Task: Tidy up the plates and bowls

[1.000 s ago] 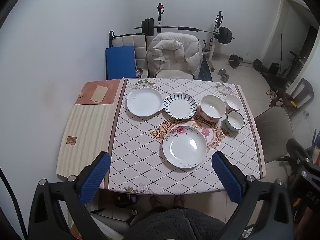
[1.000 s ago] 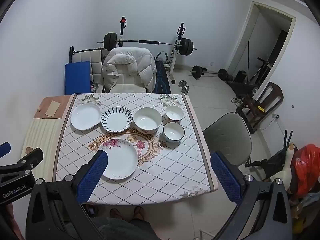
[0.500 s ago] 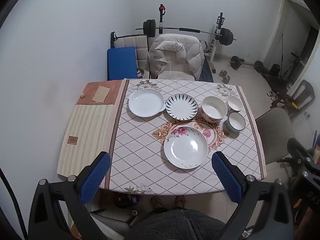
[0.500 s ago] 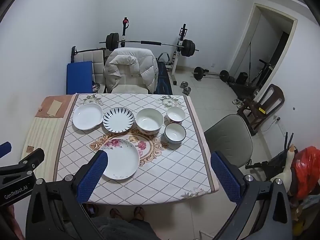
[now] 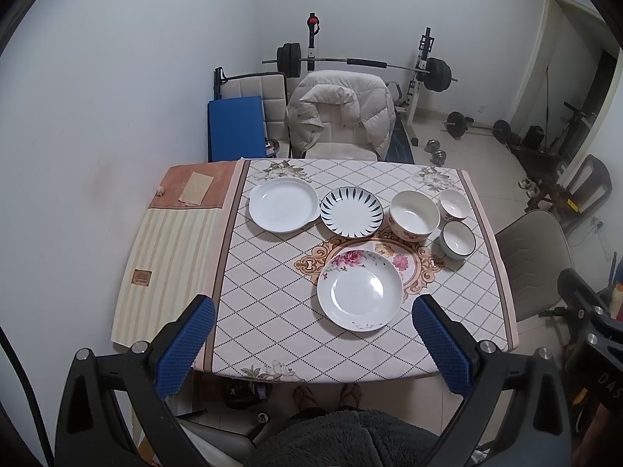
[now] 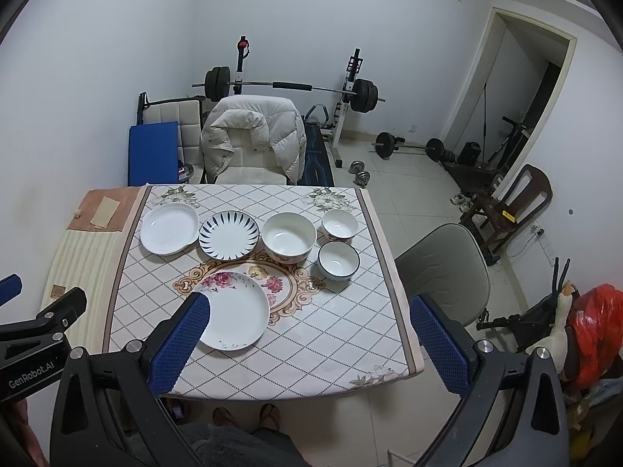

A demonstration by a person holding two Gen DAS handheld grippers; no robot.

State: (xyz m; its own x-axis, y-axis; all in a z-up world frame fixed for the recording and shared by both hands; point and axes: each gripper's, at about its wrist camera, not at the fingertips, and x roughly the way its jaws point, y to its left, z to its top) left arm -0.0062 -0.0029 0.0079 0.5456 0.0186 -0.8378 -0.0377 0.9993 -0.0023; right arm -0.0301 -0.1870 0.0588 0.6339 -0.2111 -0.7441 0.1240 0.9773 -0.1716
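Observation:
On the patterned tablecloth [image 5: 272, 311] lie a flowered plate [image 5: 360, 290] [image 6: 233, 311] nearest me, a plain white plate [image 5: 283, 204] [image 6: 169, 229] at the back left and a blue-striped plate [image 5: 351, 212] [image 6: 229, 234] beside it. A large bowl [image 5: 414, 215] [image 6: 289, 236] and two small bowls [image 5: 453, 204] [image 5: 457, 239] [image 6: 340, 225] [image 6: 338, 260] stand at the right. My left gripper [image 5: 311, 342] and right gripper [image 6: 307, 344] hang high above the table's near edge, both open and holding nothing.
A chair with a white padded jacket [image 5: 340, 114] stands behind the table, a grey chair [image 6: 444, 268] at its right. A beige striped mat [image 5: 167, 257] covers the table's left part. Barbell rack [image 6: 288, 87] and weights fill the back. A person's feet [image 6: 245, 414] show below.
Both views have drifted slightly, so the table and dishes sit a little lower and to the right in frame. No dish has moved; both grippers stay open.

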